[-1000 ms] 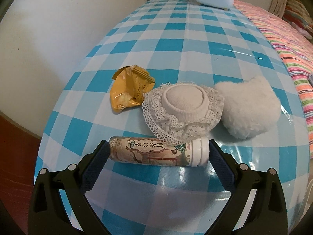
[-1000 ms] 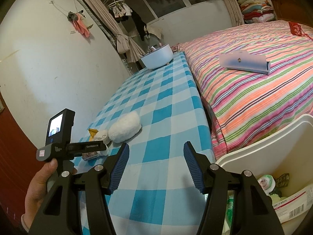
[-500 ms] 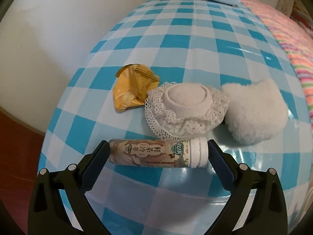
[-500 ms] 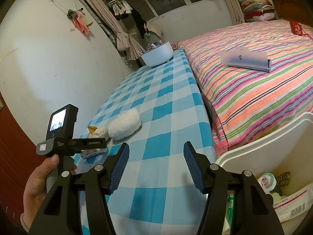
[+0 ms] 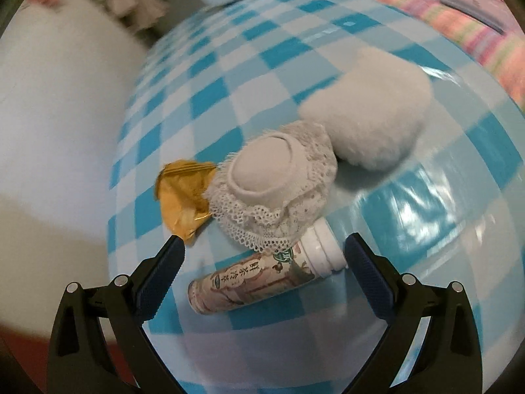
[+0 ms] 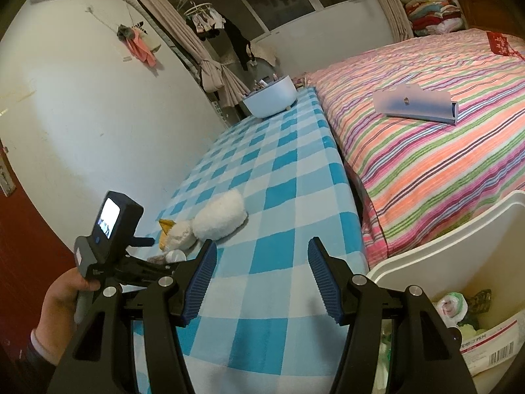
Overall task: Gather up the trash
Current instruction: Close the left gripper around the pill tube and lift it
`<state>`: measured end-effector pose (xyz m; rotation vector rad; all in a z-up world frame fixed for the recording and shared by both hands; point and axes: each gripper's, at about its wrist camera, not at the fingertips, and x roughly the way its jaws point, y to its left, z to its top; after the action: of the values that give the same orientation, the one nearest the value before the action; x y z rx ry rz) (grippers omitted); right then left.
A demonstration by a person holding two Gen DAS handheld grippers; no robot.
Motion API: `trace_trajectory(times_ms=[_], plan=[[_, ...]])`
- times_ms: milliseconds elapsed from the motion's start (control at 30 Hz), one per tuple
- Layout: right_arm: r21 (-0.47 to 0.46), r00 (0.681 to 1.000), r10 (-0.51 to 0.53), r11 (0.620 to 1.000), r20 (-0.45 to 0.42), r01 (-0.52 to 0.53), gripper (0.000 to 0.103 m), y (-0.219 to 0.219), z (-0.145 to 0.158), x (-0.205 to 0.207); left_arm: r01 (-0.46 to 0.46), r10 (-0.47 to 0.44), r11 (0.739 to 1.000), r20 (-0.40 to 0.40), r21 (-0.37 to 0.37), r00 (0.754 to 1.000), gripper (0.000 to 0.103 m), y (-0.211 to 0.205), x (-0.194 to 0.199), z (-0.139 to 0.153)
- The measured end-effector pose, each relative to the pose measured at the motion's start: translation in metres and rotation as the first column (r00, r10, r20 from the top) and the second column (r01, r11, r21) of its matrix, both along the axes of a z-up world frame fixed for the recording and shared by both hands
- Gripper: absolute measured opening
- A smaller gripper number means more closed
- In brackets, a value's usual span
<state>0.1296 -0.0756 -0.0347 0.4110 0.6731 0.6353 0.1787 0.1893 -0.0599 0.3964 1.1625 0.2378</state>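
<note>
1. Left gripper [image 5: 264, 257] is swinging since the last frame: view is blurring, bottle [image 5: 262, 277] now lying diagonal between its wide-open fingers, cap toward the right finger, untouched
2. Gold wrapper [image 5: 183, 202], lace hat [image 5: 272, 188], fluffy pad [image 5: 370, 118] are sitting just behind the bottle; hat overlapping its cap end
3. Right gripper [image 6: 262, 277] is hovering spread and empty; white bin [image 6: 459, 252] at right is holding wrappers and a labelled packet

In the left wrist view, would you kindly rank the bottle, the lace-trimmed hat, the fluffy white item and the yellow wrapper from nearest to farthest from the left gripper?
1. Bottle: lying between the open fingers.
2. Lace-trimmed hat: just beyond the bottle; yellow wrapper, left of it, too close to call.
3. Fluffy white item: farthest, upper right.
</note>
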Motion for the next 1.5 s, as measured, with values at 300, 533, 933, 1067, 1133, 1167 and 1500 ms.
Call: trace_trajectory(times_ms=[300,533,933,1067,1133,1167,1500], plan=[[0.037,1.0,0.005,0.999,-0.014,-0.005,0.056,-0.006,0.003,0.002,0.254,-0.278,0.953,-0.151,-0.163,0.948,0.097,0.04,-0.006,-0.002],[0.051,1.0,0.004,0.999,-0.022,-0.003,0.057,-0.01,0.004,0.002,0.34,-0.381,0.911,-0.159,-0.236,0.911,0.096,0.054,-0.004,-0.002],[0.073,1.0,0.008,0.997,-0.026,-0.006,0.056,-0.012,0.005,0.003,0.247,-0.348,0.885,-0.208,-0.394,0.914,0.062,0.08,0.0,-0.003],[0.079,1.0,0.005,0.997,-0.025,-0.003,0.056,-0.013,0.005,0.002,0.231,-0.331,0.891,-0.212,-0.391,0.919,0.059,0.082,-0.003,-0.002],[0.084,1.0,0.003,0.996,-0.027,0.0,0.057,-0.014,0.005,0.003,0.218,-0.32,0.894,-0.218,-0.39,0.922,0.061,0.079,-0.012,0.0],[0.087,1.0,0.002,0.996,-0.028,0.0,0.056,-0.015,0.005,0.004,0.212,-0.315,0.896,-0.223,-0.389,0.923,0.063,0.08,-0.012,0.0],[0.108,1.0,0.013,0.994,-0.022,-0.011,0.056,-0.018,0.008,0.002,0.317,-0.379,0.92,-0.318,-0.232,0.869,0.082,0.07,-0.031,-0.004]])
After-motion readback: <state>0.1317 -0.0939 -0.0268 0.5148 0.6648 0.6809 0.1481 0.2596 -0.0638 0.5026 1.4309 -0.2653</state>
